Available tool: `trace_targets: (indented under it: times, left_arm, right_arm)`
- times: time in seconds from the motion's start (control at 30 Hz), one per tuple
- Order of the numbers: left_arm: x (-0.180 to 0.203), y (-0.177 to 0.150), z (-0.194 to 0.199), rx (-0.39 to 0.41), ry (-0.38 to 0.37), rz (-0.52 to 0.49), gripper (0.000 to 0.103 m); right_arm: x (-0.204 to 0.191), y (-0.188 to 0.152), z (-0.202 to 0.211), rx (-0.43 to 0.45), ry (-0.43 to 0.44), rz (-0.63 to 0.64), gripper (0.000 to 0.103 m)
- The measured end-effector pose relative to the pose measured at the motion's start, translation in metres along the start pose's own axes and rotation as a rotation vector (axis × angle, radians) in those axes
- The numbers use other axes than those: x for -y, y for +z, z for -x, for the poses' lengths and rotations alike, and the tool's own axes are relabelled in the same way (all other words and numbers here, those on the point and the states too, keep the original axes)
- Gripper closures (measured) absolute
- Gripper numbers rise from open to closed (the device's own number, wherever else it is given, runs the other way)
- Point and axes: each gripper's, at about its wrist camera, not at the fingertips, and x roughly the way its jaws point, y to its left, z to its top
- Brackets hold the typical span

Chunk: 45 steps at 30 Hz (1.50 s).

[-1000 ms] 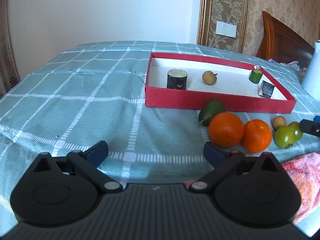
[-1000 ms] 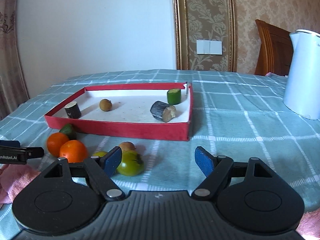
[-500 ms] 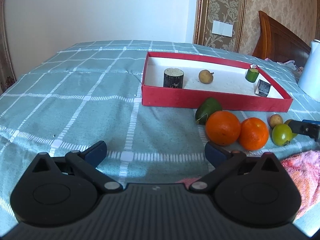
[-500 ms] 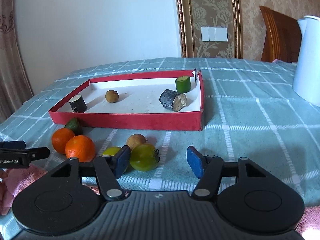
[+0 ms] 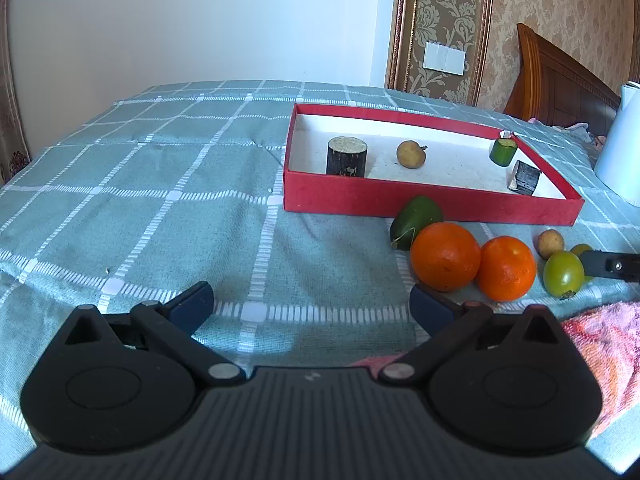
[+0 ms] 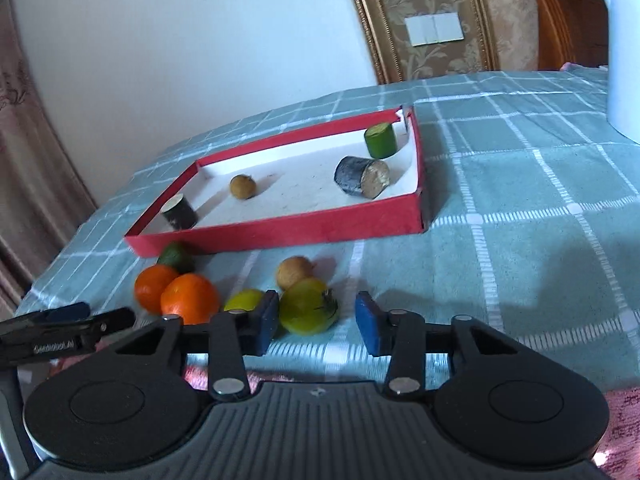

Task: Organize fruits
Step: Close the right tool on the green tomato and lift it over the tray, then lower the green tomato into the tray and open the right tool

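A red tray (image 5: 420, 202) (image 6: 280, 230) holds two dark sugarcane pieces, a green piece and a small brown longan. In front of it lie an avocado (image 5: 416, 216), two oranges (image 5: 445, 256) (image 6: 190, 298), a brown longan (image 6: 295, 272), a yellow-green fruit (image 6: 244, 300) and a green tomato (image 5: 563, 273) (image 6: 308, 306). My right gripper (image 6: 316, 320) is open, its fingers partly closed on either side of the green tomato, the left pad close to it. My left gripper (image 5: 308, 304) is open and empty, left of the oranges.
A white kettle (image 6: 622, 48) stands at the right on the green checked tablecloth (image 5: 160, 200). A pink towel (image 5: 600, 344) lies at the near edge. A wooden chair back (image 5: 560, 76) stands behind the table.
My right gripper has tilted and moved forward to the green tomato, and its jaws have narrowed. My left gripper has barely moved.
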Motion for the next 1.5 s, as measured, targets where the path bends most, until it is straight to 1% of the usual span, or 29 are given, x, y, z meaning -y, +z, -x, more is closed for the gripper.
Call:
trace_targets:
  times: [0.07, 0.13, 0.23, 0.27, 0.33, 0.47, 0.67, 0.83, 1.03, 1.2, 1.37, 1.5]
  left_arm:
    - [0.0, 0.0, 0.0, -0.001, 0.0, 0.001, 0.0]
    - [0.0, 0.0, 0.0, 0.0, 0.0, 0.0, 0.0]
    - [0.0, 0.0, 0.0, 0.0, -0.001, 0.001, 0.0]
    - [0.0, 0.0, 0.0, 0.001, -0.002, 0.002, 0.0]
    - [-0.001, 0.0, 0.0, 0.004, -0.004, 0.006, 0.0]
    - [-0.001, 0.0, 0.001, 0.006, -0.009, 0.012, 0.0]
    - [-0.002, -0.001, 0.002, 0.008, -0.014, 0.018, 0.0]
    - [-0.002, -0.001, 0.002, 0.008, -0.014, 0.018, 0.0]
    - [-0.002, -0.001, 0.002, 0.007, -0.011, 0.016, 0.0]
    - [-0.002, -0.001, 0.003, 0.007, -0.011, 0.016, 0.0]
    - [-0.002, -0.001, 0.003, 0.007, -0.014, 0.015, 0.0]
    - [-0.002, -0.001, 0.003, 0.007, -0.014, 0.016, 0.0]
  right_arm:
    - [-0.007, 0.0, -0.001, 0.011, -0.022, 0.04, 0.062]
    - [-0.011, 0.002, -0.006, 0.004, -0.024, 0.056, 0.062]
    - [-0.016, 0.004, -0.02, -0.039, 0.014, 0.088, 0.061]
    - [-0.02, 0.004, -0.022, -0.032, -0.012, 0.114, 0.064]
    - [-0.023, 0.0, -0.022, -0.003, -0.043, 0.11, 0.069]
    - [-0.024, -0.004, -0.021, 0.013, -0.052, 0.123, 0.07]
    - [-0.024, -0.007, -0.014, 0.043, -0.092, 0.129, 0.07]
    - [-0.023, -0.004, -0.006, 0.085, -0.129, 0.157, 0.07]
    - [-0.024, 0.005, -0.009, 0.094, -0.141, 0.177, 0.07]
    - [-0.038, 0.024, -0.013, 0.137, -0.147, 0.236, 0.07]
    - [-0.05, 0.047, -0.032, 0.156, -0.159, 0.28, 0.07]
    - [-0.054, 0.063, -0.058, 0.136, -0.171, 0.299, 0.07]
